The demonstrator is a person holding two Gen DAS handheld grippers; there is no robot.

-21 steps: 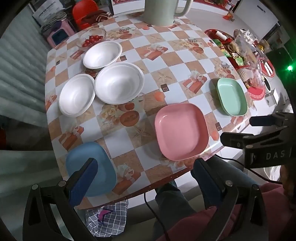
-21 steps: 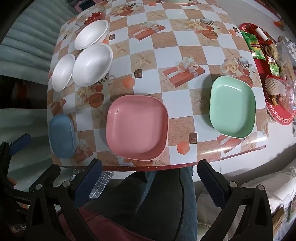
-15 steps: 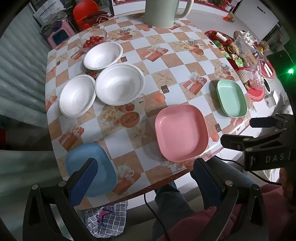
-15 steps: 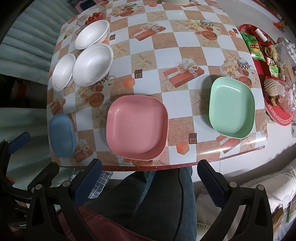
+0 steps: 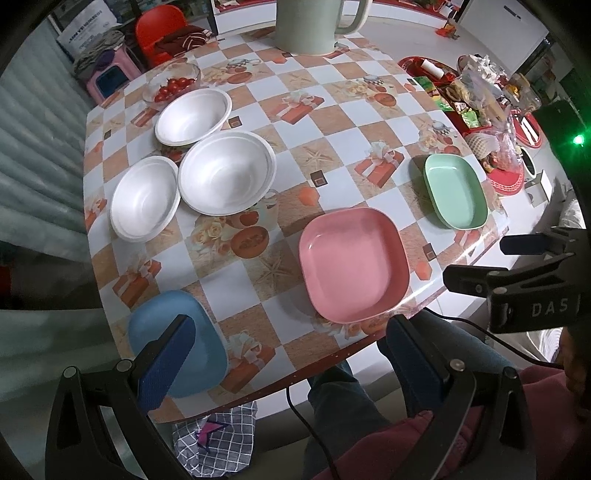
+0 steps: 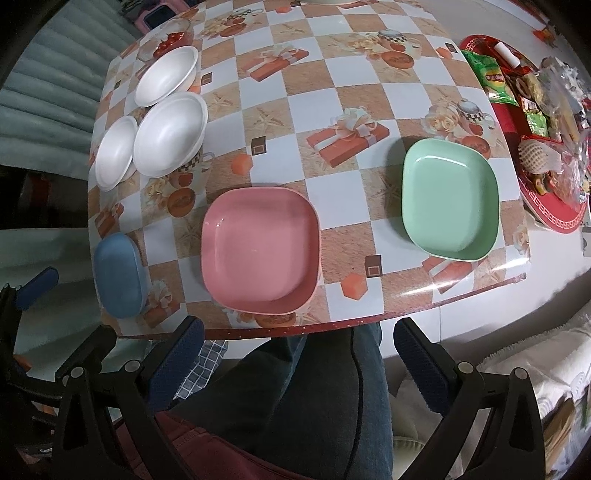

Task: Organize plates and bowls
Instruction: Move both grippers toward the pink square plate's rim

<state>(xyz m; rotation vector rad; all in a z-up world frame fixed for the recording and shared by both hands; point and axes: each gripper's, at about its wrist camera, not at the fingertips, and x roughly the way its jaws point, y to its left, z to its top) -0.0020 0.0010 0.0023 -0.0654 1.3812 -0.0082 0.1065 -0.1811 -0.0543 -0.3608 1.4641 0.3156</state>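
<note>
Three white bowls sit at the table's left: a large one (image 5: pixel 227 171) (image 6: pixel 170 134), a small one (image 5: pixel 144 197) (image 6: pixel 115 158) and a far one (image 5: pixel 194 115) (image 6: pixel 166 75). A blue plate (image 5: pixel 173 341) (image 6: pixel 118 275), a pink plate (image 5: pixel 352 262) (image 6: pixel 260 249) and a green plate (image 5: pixel 455 190) (image 6: pixel 448 208) lie along the near edge. My left gripper (image 5: pixel 291 354) is open and empty, held above the near edge between the blue and pink plates. My right gripper (image 6: pixel 295 362) (image 5: pixel 491 258) is open and empty, off the table below the pink plate.
A glass bowl of cherry tomatoes (image 5: pixel 171 83) stands behind the white bowls. A large pale green jug (image 5: pixel 314 22) stands at the far edge. Red trays of snacks (image 6: pixel 546 122) fill the right side. The person's legs (image 6: pixel 314 387) are under the near edge.
Both grippers have drifted slightly; the table view has shifted a little. Nothing was taken hold of or moved on the table.
</note>
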